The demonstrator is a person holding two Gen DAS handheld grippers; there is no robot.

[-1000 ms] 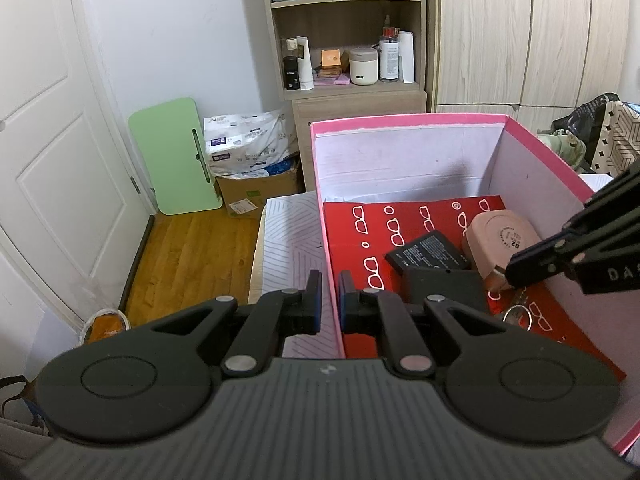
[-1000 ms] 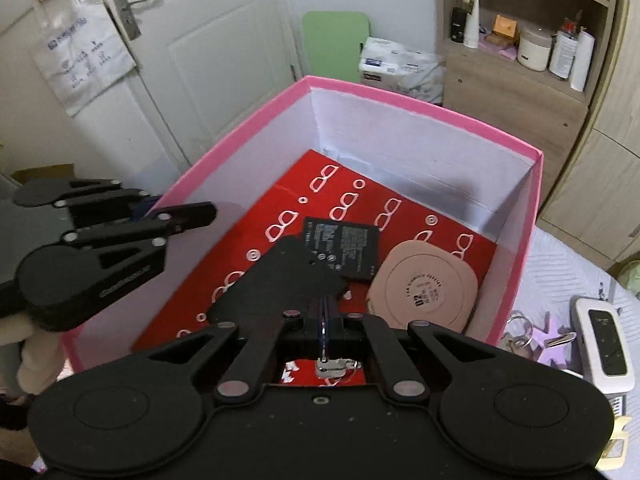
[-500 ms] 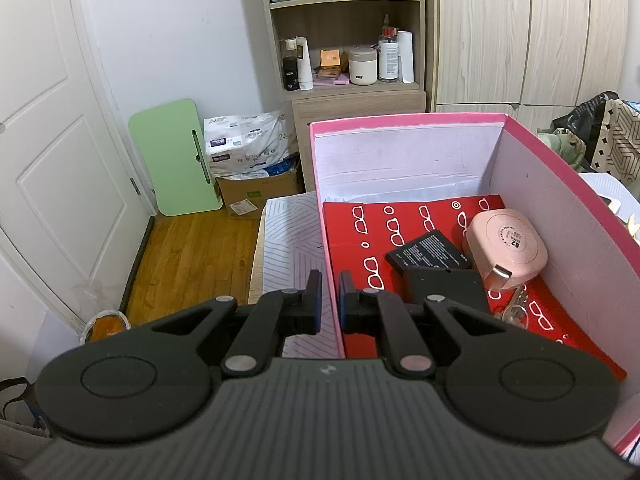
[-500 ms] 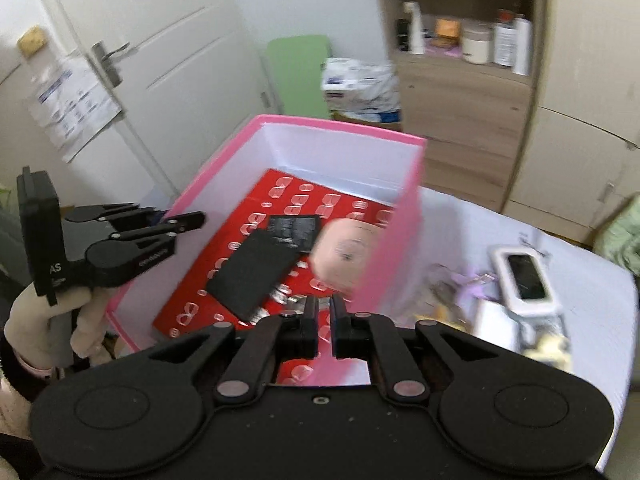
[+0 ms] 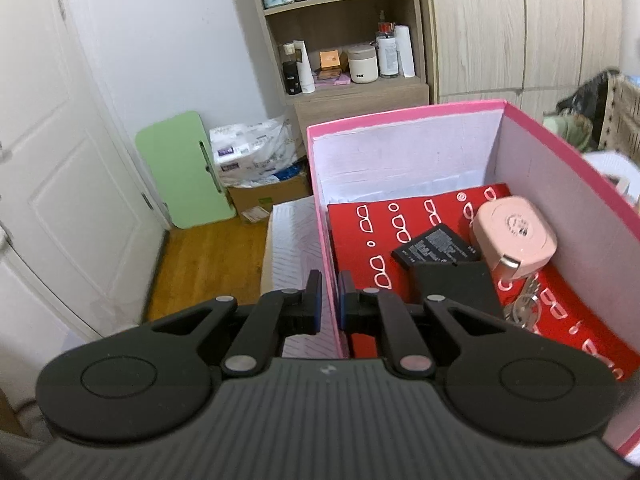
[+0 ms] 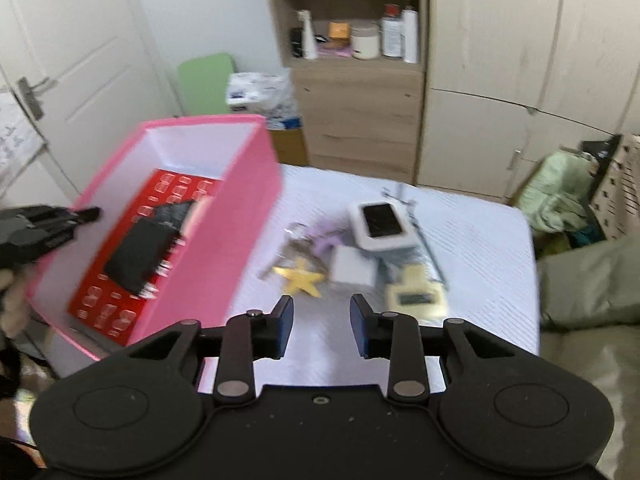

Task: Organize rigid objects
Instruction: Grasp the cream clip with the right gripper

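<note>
A pink box (image 5: 400, 120) with a red patterned floor holds a pink round case (image 5: 516, 236), a black battery (image 5: 436, 246), a flat black pouch (image 5: 456, 284) and a bunch of keys (image 5: 524, 308). My left gripper (image 5: 329, 304) is shut on the box's left wall, one pad on each side; it also shows at the box's rim as the left gripper (image 6: 94, 212). My right gripper (image 6: 321, 320) hangs over the white table right of the box (image 6: 248, 216). Its jaws are opening with nothing between them. Ahead of it lie a yellow star (image 6: 300, 278), a white cube (image 6: 354, 266), a white device with a dark screen (image 6: 380, 224) and a cream gadget (image 6: 416, 296).
Keys with a purple tag (image 6: 304, 240) lie beside the star. A wooden shelf unit (image 6: 360, 80) and wardrobe doors (image 6: 520, 80) stand behind the table. Clothes (image 6: 560, 192) pile at the right. A green board (image 5: 184, 176) leans by the white door.
My right gripper has left the box, leaving the keys inside, and swung right over the table while its jaws spread apart. The left gripper has stayed on the box wall.
</note>
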